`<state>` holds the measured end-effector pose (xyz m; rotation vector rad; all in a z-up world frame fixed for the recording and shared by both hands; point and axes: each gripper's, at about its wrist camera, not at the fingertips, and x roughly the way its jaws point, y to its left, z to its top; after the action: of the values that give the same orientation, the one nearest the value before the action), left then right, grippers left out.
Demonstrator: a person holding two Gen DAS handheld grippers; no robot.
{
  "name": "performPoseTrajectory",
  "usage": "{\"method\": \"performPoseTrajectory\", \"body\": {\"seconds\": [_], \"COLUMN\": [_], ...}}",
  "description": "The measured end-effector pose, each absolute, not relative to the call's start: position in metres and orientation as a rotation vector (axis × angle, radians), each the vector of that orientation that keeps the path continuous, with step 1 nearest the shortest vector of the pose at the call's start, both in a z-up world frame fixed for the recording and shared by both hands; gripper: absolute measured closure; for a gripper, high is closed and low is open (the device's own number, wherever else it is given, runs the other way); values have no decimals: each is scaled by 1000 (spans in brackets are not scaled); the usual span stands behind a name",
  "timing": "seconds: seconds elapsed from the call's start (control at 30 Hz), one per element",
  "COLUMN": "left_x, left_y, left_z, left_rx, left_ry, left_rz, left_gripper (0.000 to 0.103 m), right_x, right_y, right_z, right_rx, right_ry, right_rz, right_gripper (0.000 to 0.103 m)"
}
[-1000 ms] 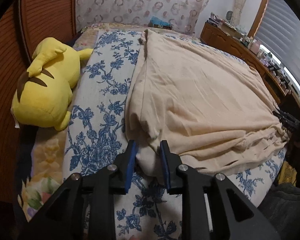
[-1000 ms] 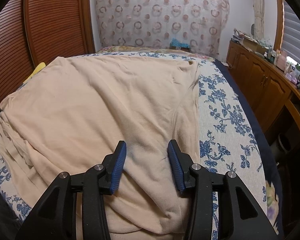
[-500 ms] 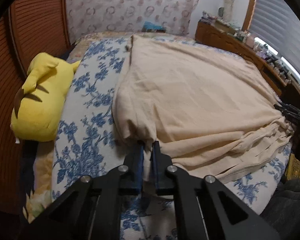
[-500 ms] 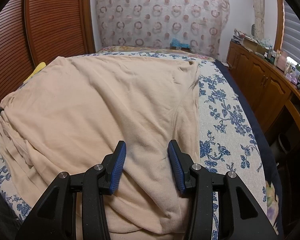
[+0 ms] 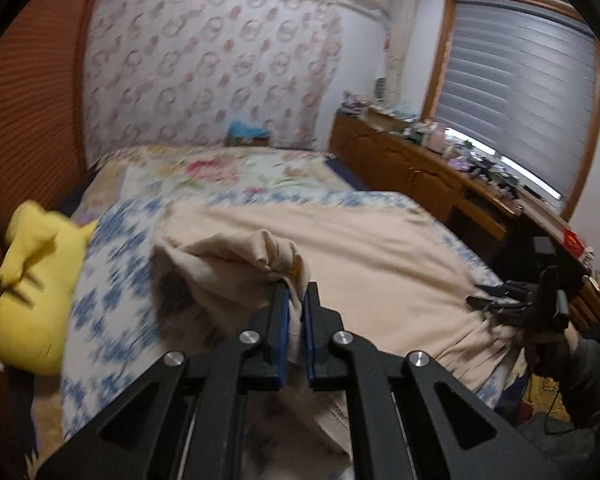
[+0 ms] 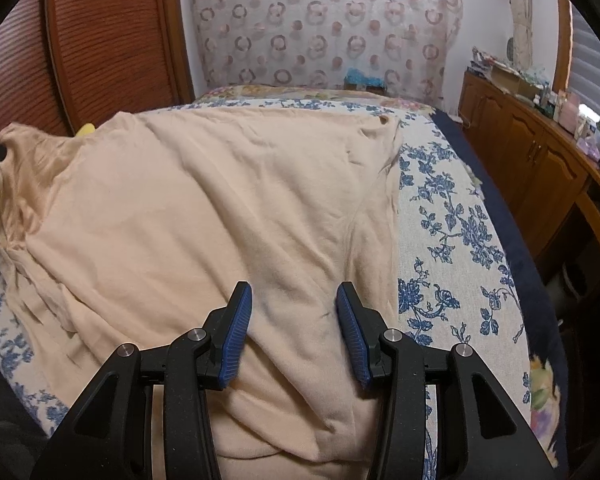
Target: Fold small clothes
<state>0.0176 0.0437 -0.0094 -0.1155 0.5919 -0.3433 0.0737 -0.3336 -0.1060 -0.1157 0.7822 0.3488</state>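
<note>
A beige garment (image 6: 204, 208) lies spread over the bed. My left gripper (image 5: 295, 300) is shut on a bunched fold of the garment (image 5: 236, 264) at its left side and holds it lifted above the bedspread. My right gripper (image 6: 294, 308) is open, its blue pads either side of the cloth at the near right part, resting low over it. The right gripper also shows in the left wrist view (image 5: 500, 300) at the garment's far edge.
A blue-flowered bedspread (image 6: 452, 240) covers the bed. A yellow plush toy (image 5: 28, 288) lies at the bed's left edge by the wooden wall. A wooden cabinet (image 6: 532, 160) with clutter runs along the right, under a window with blinds (image 5: 512, 92).
My left gripper closed on the garment's left edge, then lifted it up and tilted the view upward. My right gripper stayed open in place.
</note>
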Motion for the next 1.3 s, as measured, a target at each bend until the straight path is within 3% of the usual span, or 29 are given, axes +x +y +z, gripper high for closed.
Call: {"method": "performPoseTrajectory", "body": {"seconds": [0.4, 0.77, 1.3], "left_x": [55, 73, 51], "left_y": [-64, -145, -103], "left_z": [40, 54, -1], "left_rx": [2, 60, 125], "left_ry": [528, 582, 687], "left_rz": [-566, -713, -599], "left_gripper": [100, 99, 89], "right_x": [50, 40, 52], "right_y": [-359, -370, -353], "right_z": [-75, -62, -72], "right_rx": [-91, -64, -59], "right_ry": [713, 690, 708], "right_rz": [330, 337, 376], "right_gripper": [59, 59, 59]}}
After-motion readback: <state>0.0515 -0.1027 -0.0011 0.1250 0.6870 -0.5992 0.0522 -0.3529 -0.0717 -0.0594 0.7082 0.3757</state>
